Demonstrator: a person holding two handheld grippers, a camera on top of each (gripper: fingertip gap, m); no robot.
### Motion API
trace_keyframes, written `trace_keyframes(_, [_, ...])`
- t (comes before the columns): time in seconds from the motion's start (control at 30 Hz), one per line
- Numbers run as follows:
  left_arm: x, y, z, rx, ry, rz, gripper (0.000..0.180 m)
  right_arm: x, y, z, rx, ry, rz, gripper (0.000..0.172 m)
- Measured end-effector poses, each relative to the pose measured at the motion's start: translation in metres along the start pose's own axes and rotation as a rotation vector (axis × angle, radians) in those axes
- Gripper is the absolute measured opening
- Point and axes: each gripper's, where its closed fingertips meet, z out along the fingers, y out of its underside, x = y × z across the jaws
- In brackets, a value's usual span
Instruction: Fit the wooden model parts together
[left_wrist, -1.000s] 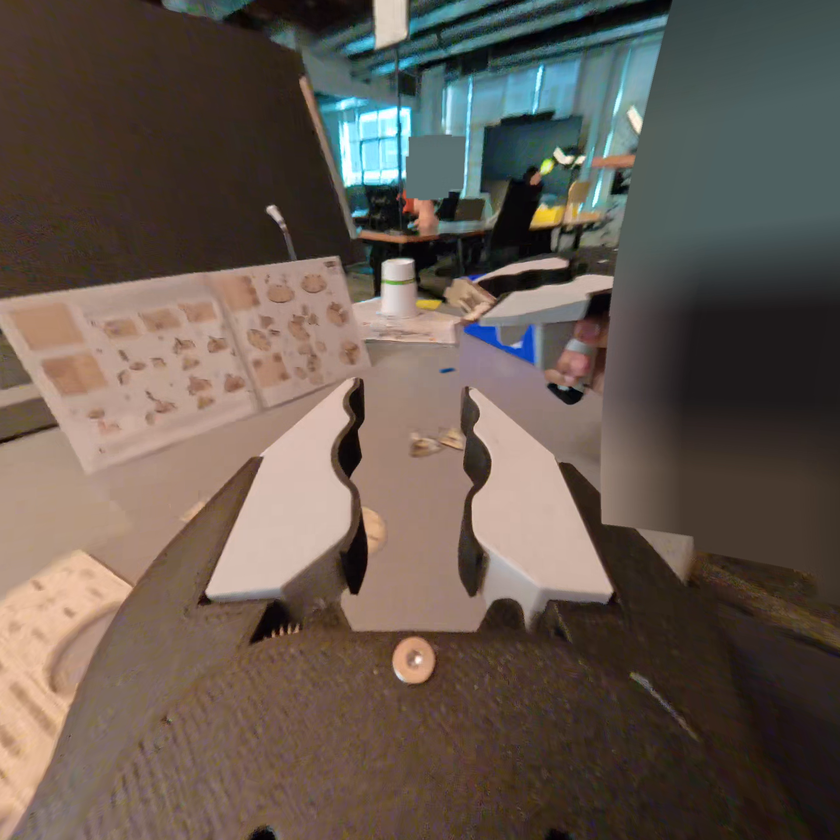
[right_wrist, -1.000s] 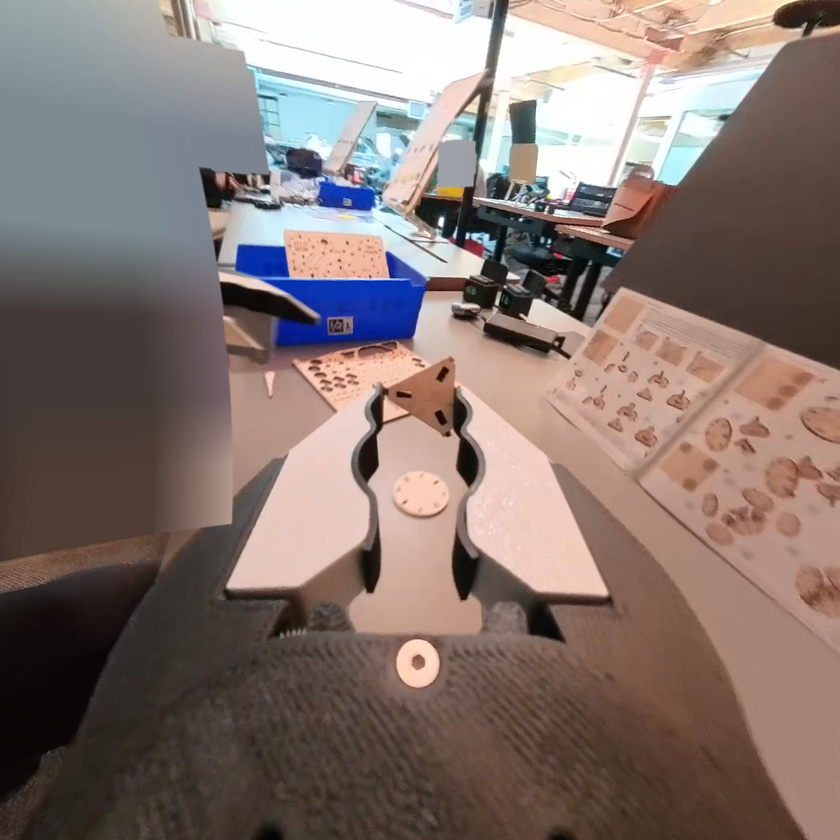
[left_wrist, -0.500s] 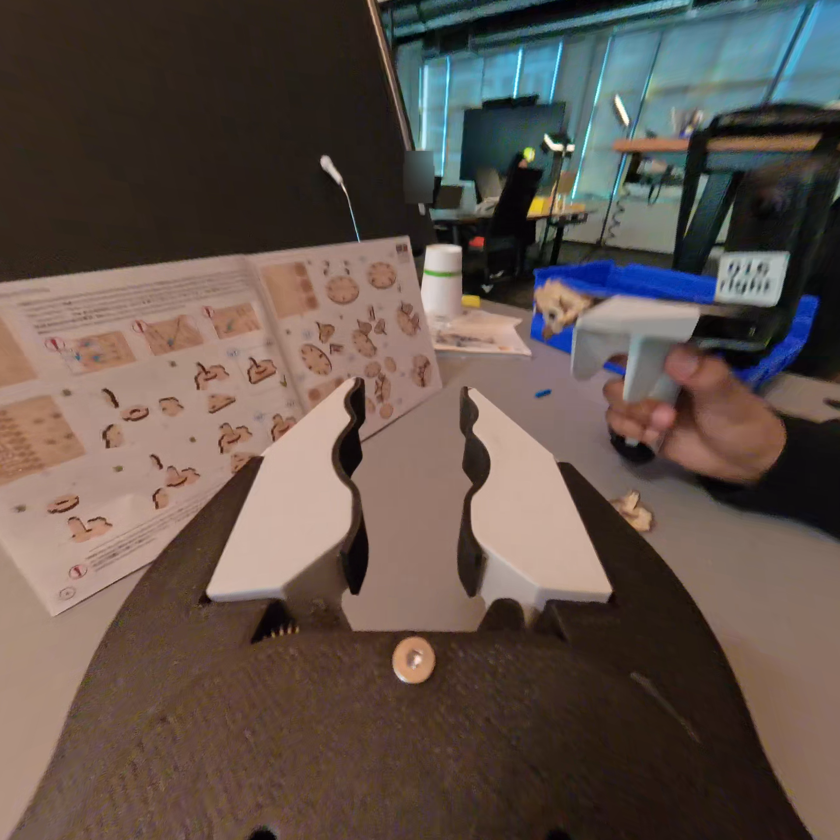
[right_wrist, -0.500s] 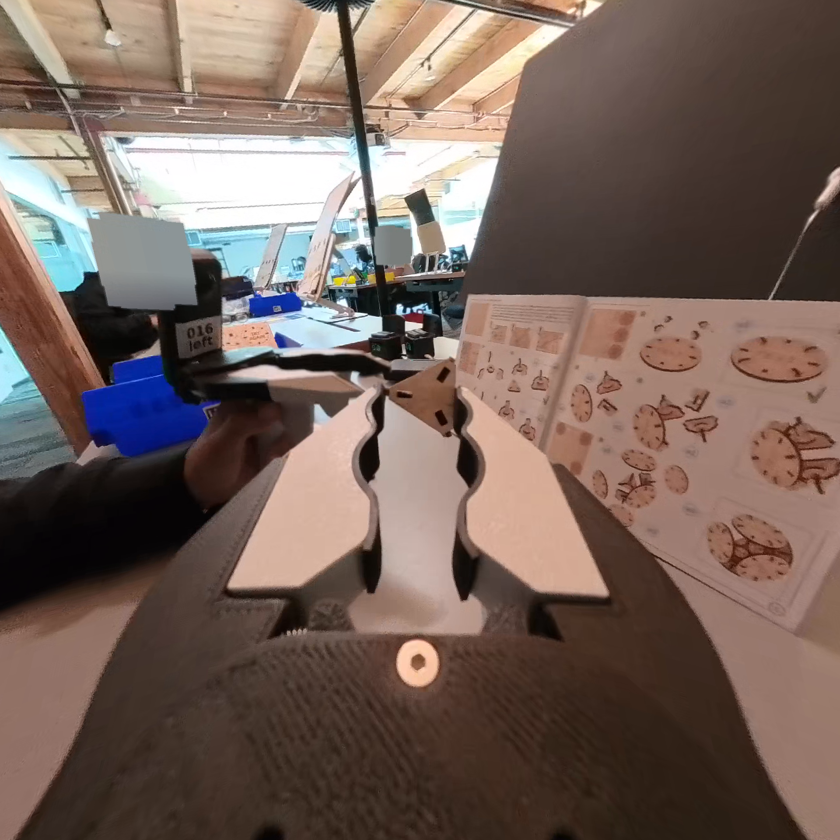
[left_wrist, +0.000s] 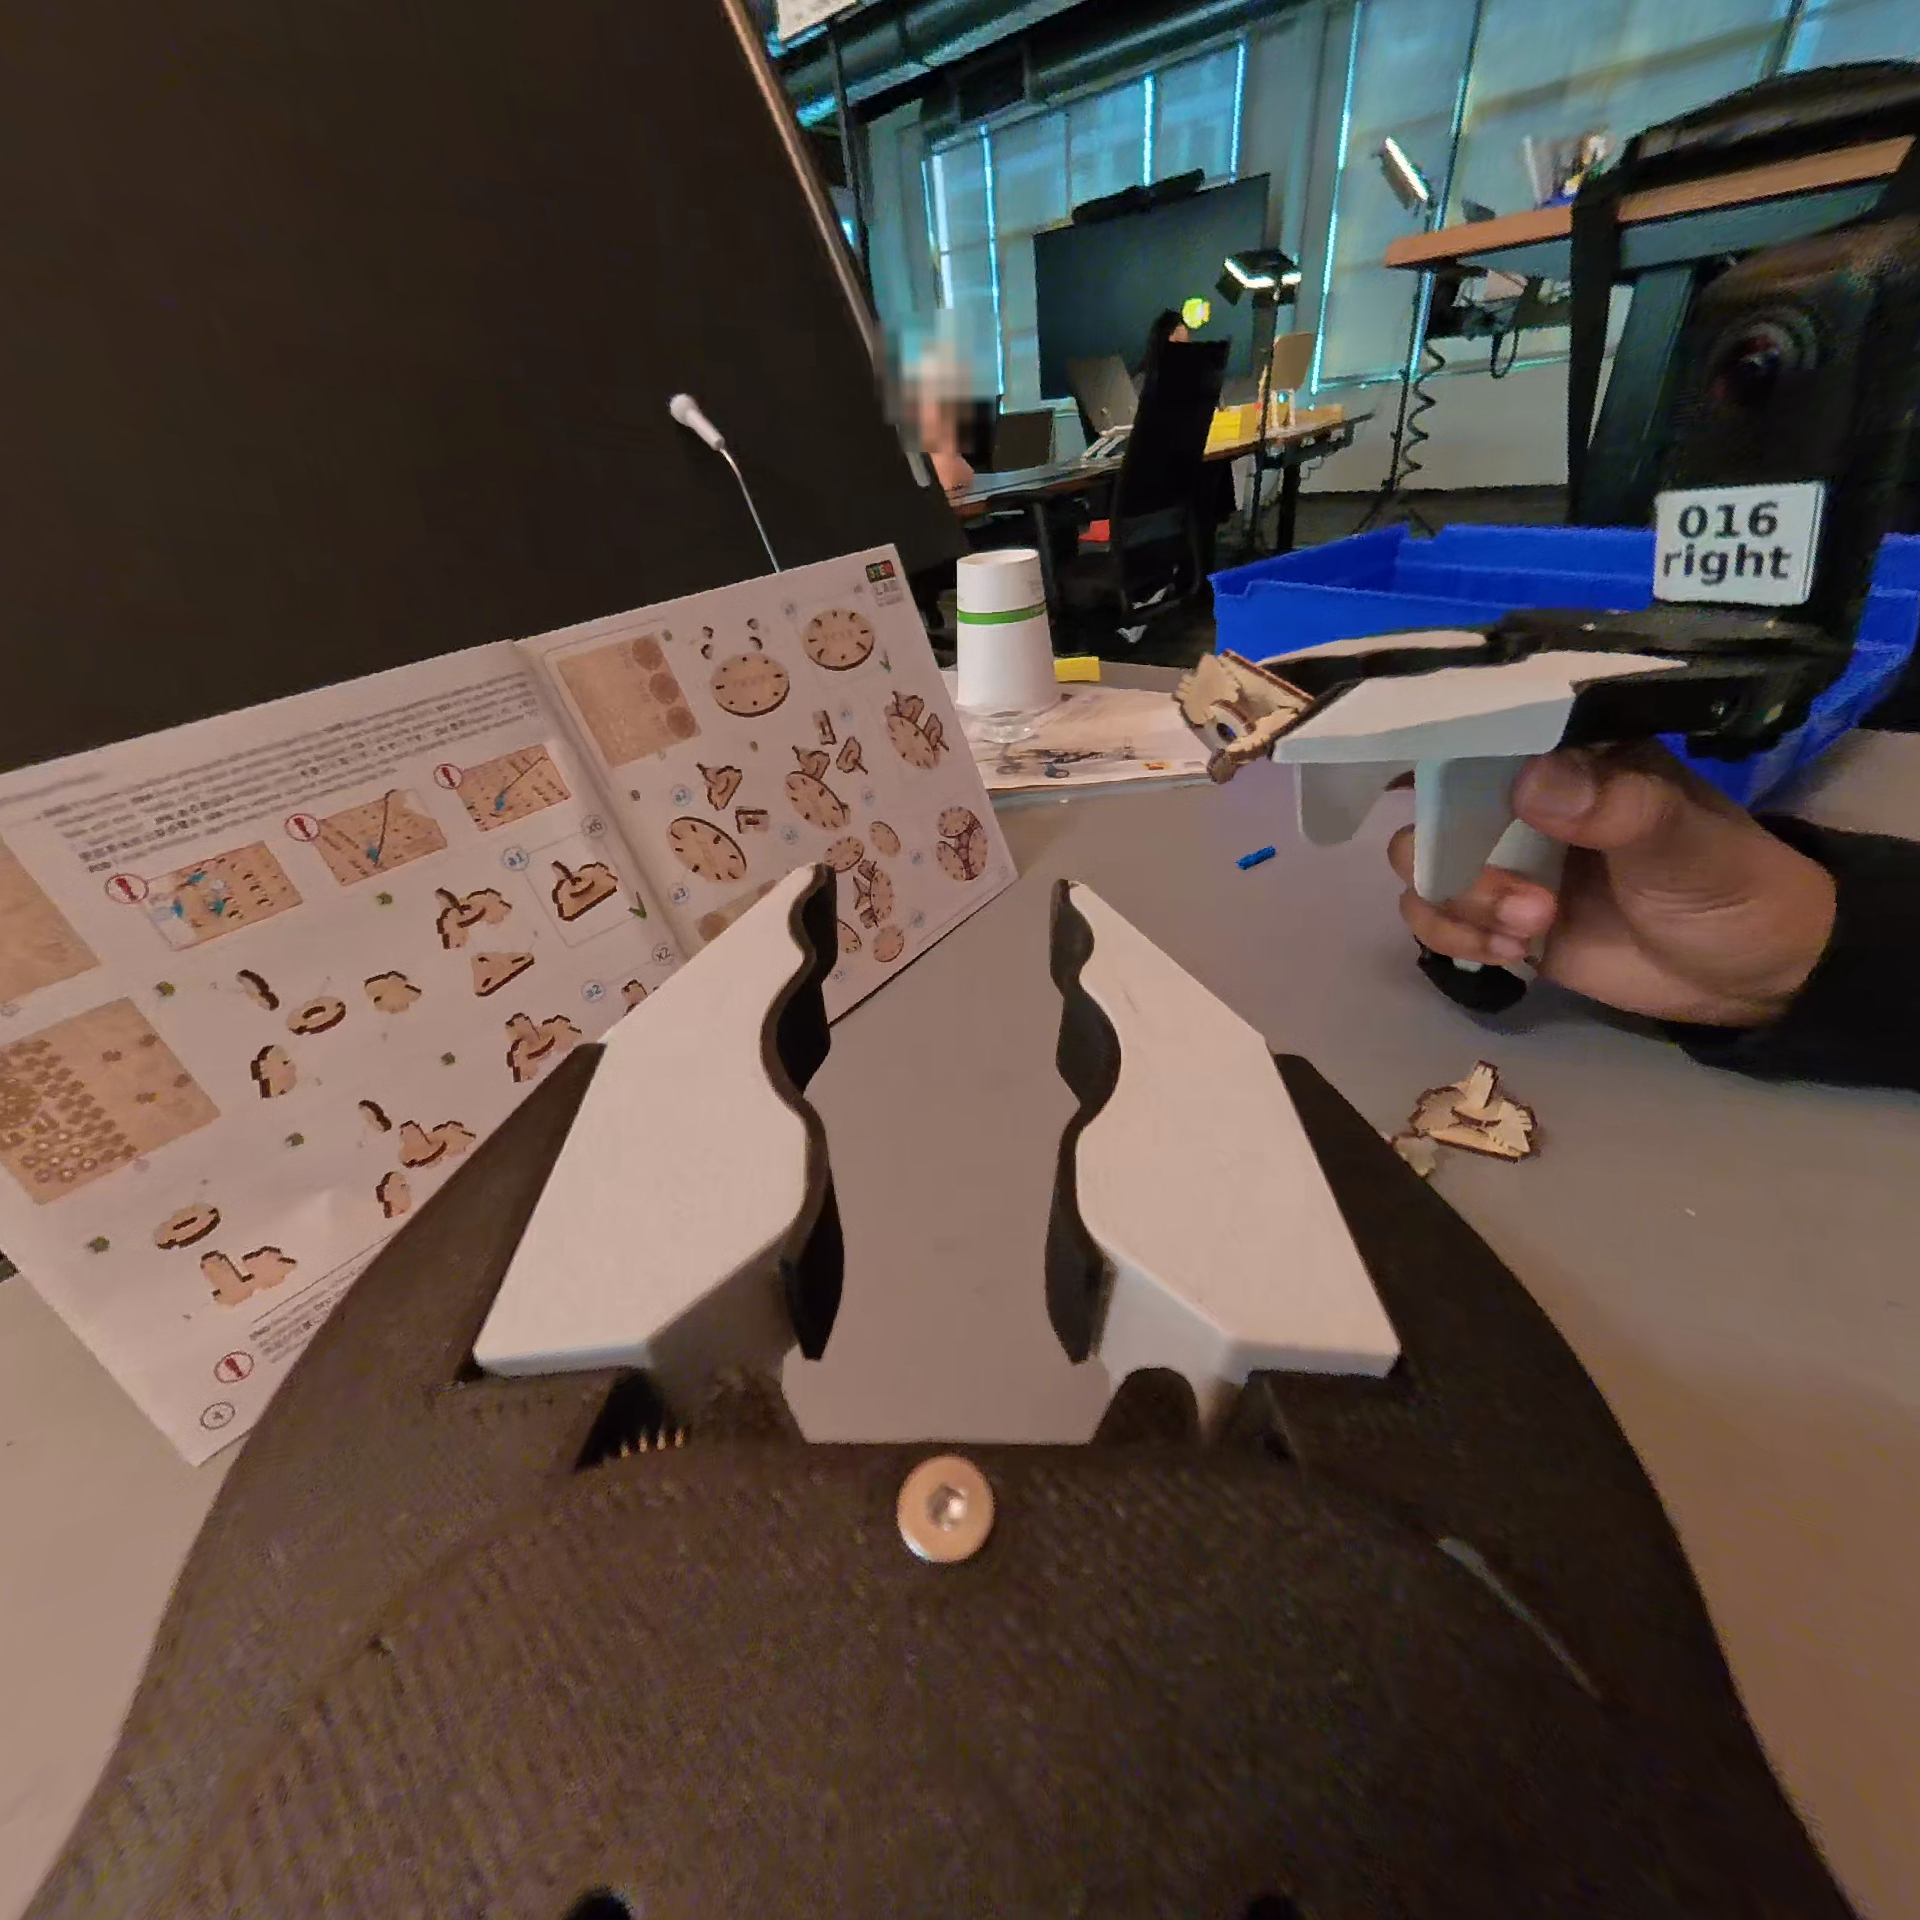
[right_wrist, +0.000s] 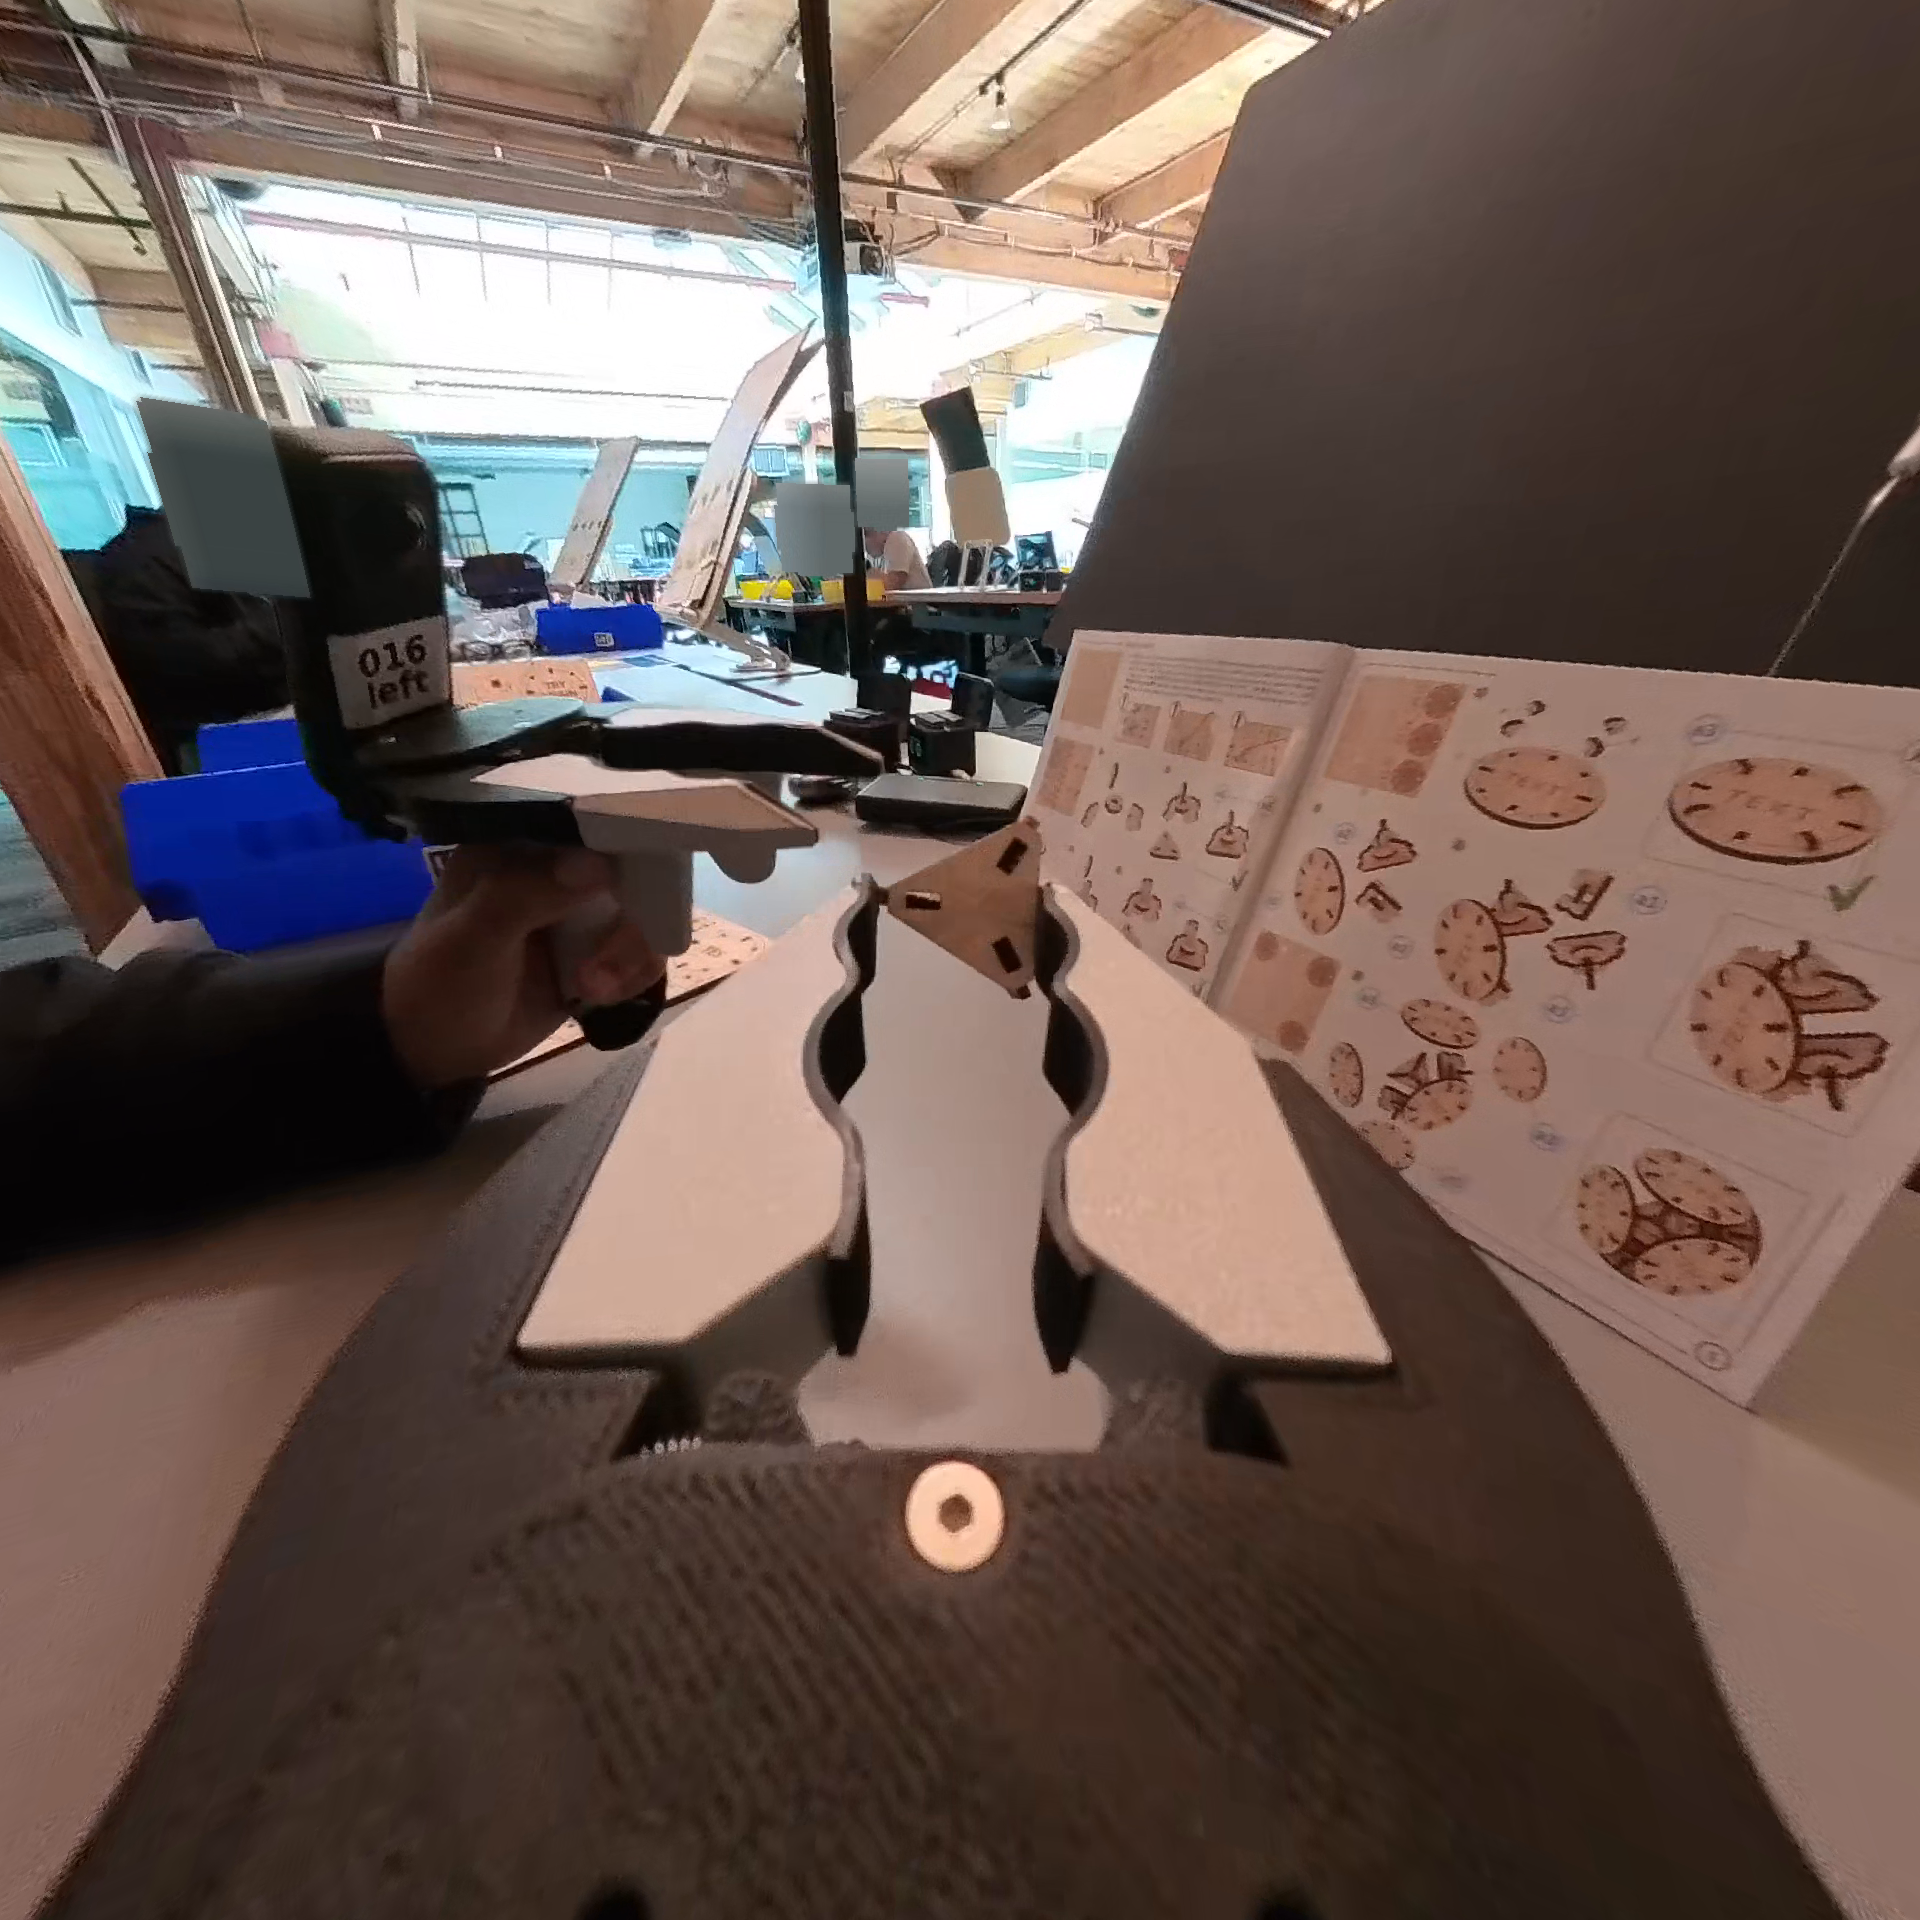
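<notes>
L wrist view: left gripper (left_wrist: 940, 894) jaws apart, nothing between, over grey table (left_wrist: 1558, 1299) by open instruction booklet (left_wrist: 416, 883).
R wrist view: right gripper (right_wrist: 951, 914) clamped on triangular plywood piece (right_wrist: 971, 914), held above table, booklet to its right.

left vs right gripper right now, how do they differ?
The left gripper is open with nothing between its fingers; the right gripper is clamped on a triangular wooden piece at its tips. The left's fingers stand wider apart than the right's. Both are hand-held above the grey table, near the open instruction booklet.
</notes>
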Motion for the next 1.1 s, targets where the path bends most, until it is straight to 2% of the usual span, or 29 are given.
trace_keyframes(0.13, [0.008,0.010,0.004,-0.048,0.034,0.031,0.041,0.002,0.002,-0.001,-0.010,0.005,0.021,0.028])
trace_keyframes(0.17, [0.007,0.012,0.004,-0.049,0.026,0.025,0.044,0.004,0.001,-0.002,-0.008,0.016,0.026,0.028])
trace_keyframes(0.23, [0.006,0.010,0.006,-0.038,0.009,-0.027,0.064,0.011,-0.002,-0.005,0.012,0.064,0.037,0.028])
trace_keyframes(0.33, [0.015,0.004,0.003,-0.014,0.033,-0.071,0.069,0.008,-0.005,-0.009,0.013,0.071,0.025,0.028])
trace_keyframes(0.47, [0.027,0.000,-0.002,-0.004,0.041,-0.003,0.069,-0.007,-0.016,-0.010,0.041,0.060,-0.043,0.028])
trace_keyframes(0.63, [0.033,0.008,0.002,-0.038,0.059,0.023,0.069,-0.012,-0.009,-0.008,0.009,0.067,-0.122,0.028])
trace_keyframes(0.83, [0.027,0.001,0.002,0.013,0.054,-0.021,0.066,0.001,-0.008,-0.018,0.004,0.124,-0.182,0.028])
trace_keyframes(0.97, [0.018,-0.005,-0.001,0.056,0.033,-0.040,0.063,0.003,0.000,-0.016,-0.010,0.097,-0.122,0.028])
trace_keyframes(1.1, [0.020,-0.003,0.002,0.066,0.059,-0.070,0.062,-0.001,0.003,-0.015,-0.029,0.091,-0.157,0.029])
